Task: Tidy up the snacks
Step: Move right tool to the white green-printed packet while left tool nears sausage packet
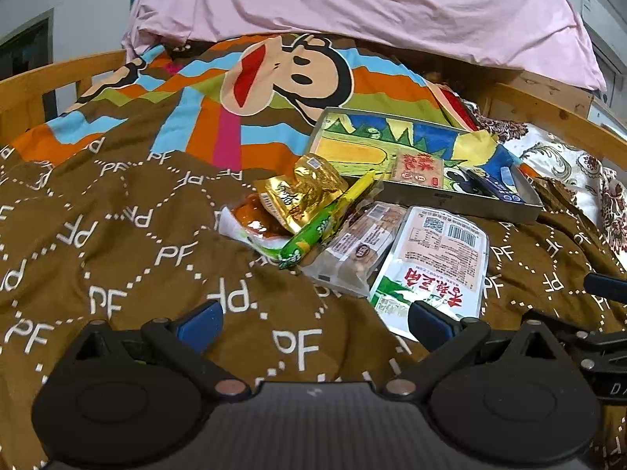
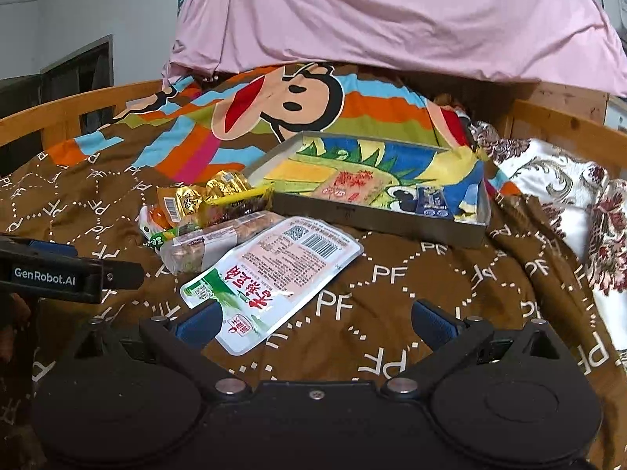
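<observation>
A pile of snacks lies on a brown quilt: a large white pouch [image 1: 435,262] [image 2: 270,274] with red characters, a clear pack of brown cakes [image 1: 352,243] [image 2: 223,241], a green-yellow stick [image 1: 325,223] [image 2: 184,231], a gold packet [image 1: 301,192] [image 2: 207,194] and an orange packet [image 1: 254,221]. Behind them stands a shallow metal tray [image 1: 462,205] [image 2: 376,221] with a cartoon lining, holding a pink packet [image 1: 417,168] [image 2: 348,186] and a dark blue packet [image 1: 493,184] [image 2: 433,203]. My left gripper [image 1: 315,323] is open, low over the quilt left of the pouch. My right gripper [image 2: 313,321] is open, its left finger beside the pouch's near end.
The brown quilt [image 1: 117,235] merges into a striped cartoon-monkey blanket [image 2: 282,90]. A pink cloth [image 2: 392,19] hangs behind. Wooden bed rails [image 1: 39,86] [image 2: 556,125] frame both sides. A floral pillow [image 2: 568,196] lies at the right. The left gripper's body [image 2: 58,274] shows at the right view's left edge.
</observation>
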A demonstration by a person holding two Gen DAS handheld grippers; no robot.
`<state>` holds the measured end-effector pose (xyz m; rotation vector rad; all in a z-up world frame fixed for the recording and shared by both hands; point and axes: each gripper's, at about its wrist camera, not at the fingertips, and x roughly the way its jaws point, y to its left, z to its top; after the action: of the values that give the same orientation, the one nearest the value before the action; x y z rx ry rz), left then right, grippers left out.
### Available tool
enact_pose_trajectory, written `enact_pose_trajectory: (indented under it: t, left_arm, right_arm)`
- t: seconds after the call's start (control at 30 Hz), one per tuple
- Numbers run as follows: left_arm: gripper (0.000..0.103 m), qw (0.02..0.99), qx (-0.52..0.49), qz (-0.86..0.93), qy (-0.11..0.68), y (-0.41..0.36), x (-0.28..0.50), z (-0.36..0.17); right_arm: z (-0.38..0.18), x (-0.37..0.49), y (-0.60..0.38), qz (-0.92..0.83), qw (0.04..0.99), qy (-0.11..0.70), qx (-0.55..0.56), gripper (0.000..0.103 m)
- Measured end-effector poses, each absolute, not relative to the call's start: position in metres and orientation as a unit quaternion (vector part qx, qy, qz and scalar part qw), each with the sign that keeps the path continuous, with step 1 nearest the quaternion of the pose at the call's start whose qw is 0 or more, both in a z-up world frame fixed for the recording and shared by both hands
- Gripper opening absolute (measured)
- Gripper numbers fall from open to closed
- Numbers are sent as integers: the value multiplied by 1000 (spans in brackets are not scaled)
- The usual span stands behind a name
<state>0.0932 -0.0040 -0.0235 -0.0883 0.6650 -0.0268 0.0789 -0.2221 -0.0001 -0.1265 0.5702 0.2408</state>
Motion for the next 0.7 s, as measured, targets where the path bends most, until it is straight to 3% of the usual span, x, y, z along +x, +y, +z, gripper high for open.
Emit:
enact_pose_trajectory:
  t: [0.7]
  left_arm:
    - [102, 903, 12, -173, 394, -13, 159, 6]
  right_arm:
    - [-20, 115, -230, 230, 923, 308, -28, 102]
